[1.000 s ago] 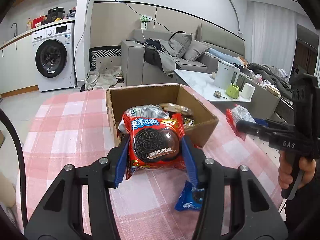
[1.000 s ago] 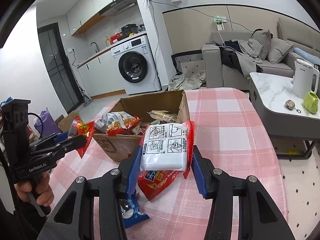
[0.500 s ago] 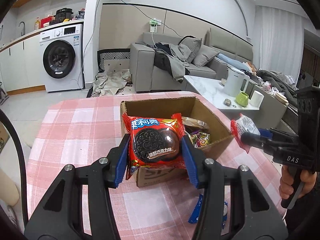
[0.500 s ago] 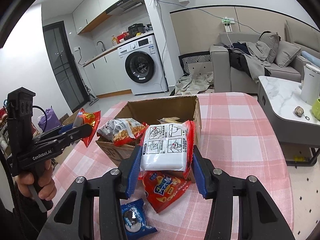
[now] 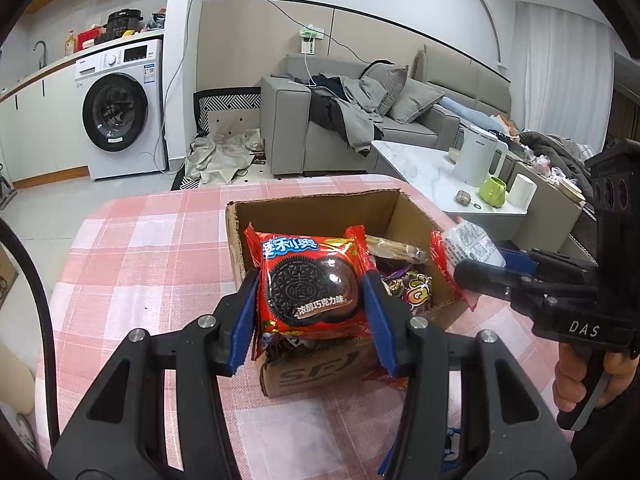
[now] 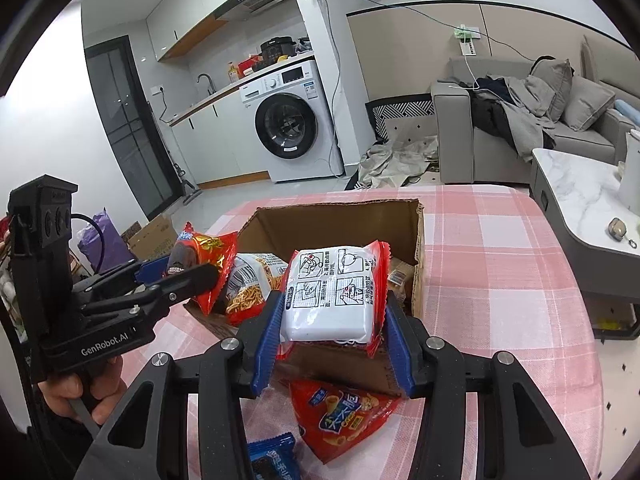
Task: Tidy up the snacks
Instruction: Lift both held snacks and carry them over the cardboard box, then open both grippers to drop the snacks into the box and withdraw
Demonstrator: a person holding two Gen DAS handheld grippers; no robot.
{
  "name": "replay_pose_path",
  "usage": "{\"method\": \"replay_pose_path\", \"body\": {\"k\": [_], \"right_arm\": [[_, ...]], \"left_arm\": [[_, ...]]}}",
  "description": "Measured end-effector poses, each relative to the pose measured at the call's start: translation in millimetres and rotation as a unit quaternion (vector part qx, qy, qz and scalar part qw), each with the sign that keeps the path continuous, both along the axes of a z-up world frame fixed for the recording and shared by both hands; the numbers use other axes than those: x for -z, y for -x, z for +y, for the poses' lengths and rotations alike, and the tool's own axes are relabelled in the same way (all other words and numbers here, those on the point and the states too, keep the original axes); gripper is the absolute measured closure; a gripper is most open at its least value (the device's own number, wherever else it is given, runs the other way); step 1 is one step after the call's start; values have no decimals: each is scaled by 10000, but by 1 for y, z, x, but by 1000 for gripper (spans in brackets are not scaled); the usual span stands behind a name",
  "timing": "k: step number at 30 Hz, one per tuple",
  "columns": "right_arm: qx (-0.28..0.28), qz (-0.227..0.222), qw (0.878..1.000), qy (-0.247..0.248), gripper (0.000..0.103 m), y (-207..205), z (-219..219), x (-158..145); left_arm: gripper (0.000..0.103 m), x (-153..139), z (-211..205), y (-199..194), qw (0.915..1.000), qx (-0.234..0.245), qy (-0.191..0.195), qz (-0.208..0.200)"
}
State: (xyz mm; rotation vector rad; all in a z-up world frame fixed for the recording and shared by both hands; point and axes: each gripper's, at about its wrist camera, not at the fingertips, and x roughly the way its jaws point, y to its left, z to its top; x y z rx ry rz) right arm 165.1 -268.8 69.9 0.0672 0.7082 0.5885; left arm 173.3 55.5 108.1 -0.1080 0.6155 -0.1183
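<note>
The left gripper point(image 5: 310, 304) points forward and slightly down, its blue jaws clamped on a red cookie packet point(image 5: 308, 286). The right gripper point(image 6: 330, 320) is angled the same way, jaws pressed on a white-backed snack packet point(image 6: 332, 294). A hand point(image 6: 76, 390) grips the left tool's handle; another hand point(image 5: 576, 376) grips the right tool's trigger.
</note>
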Motion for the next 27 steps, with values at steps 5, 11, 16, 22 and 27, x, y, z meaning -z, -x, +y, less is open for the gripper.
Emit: {"method": "replay_pose_path", "body": {"k": [5,11,16,22,27], "right_arm": [[44,25,10000,-79,55,-9,-1,2],[119,58,9997,-203,55,-19,-1,4],[148,78,9997,-149,55,-26,2,7],[157,121,9997,-161,55,-30,4,9],[168,147,9996,-158,54,-33,4,10]], "left_arm": [[56,4,-6,-16,10000,8,-82,-26],[56,11,-16,-39,9998,13,-185,-25],[56,15,-25,-59,9995,-7,-304,-21],[56,23,-22,-73,9996,-102,-249,23],[56,31,-23,-75,9993,-127,-325,104]]}}
